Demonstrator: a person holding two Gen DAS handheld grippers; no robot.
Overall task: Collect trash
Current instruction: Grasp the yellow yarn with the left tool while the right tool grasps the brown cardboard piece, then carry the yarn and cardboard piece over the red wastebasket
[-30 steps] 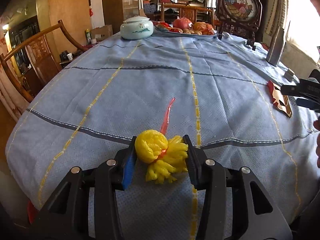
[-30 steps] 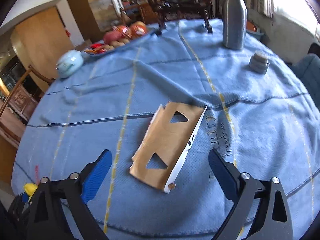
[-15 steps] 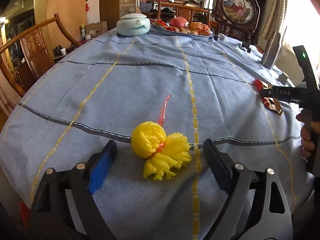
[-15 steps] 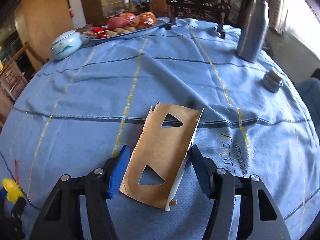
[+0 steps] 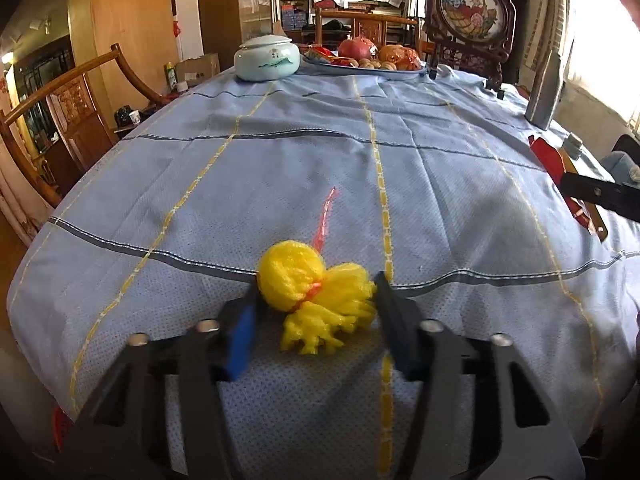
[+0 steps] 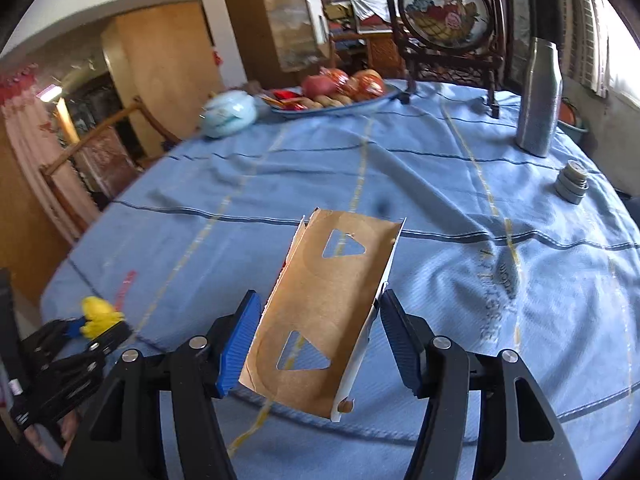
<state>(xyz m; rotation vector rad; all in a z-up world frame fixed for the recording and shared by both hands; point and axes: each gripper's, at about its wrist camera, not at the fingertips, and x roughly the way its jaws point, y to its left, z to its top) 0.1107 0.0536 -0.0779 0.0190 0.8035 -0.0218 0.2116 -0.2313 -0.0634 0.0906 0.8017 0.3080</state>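
Wide bare stretch of blue tablecloth (image 5: 304, 160) in the middle, free to pass w/o hitting anything. Far edge crowded: lidded ceramic jar (image 5: 267, 58), fruit tray (image 5: 364, 65), framed screen on stand (image 6: 446, 20). Window side: tall metal bottle (image 6: 538, 98) upright, small stacked tin (image 6: 573, 187) near it. Wooden chair (image 5: 60, 120) hugs the table's other side.

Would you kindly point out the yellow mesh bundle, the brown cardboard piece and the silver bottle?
yellow mesh bundle (image 5: 290, 274), left wrist view, on its rounded ball end.
brown cardboard piece (image 6: 328, 300), right wrist view, on the flat middle between its two triangular holes.
silver bottle (image 6: 538, 104), right wrist view, on its body.
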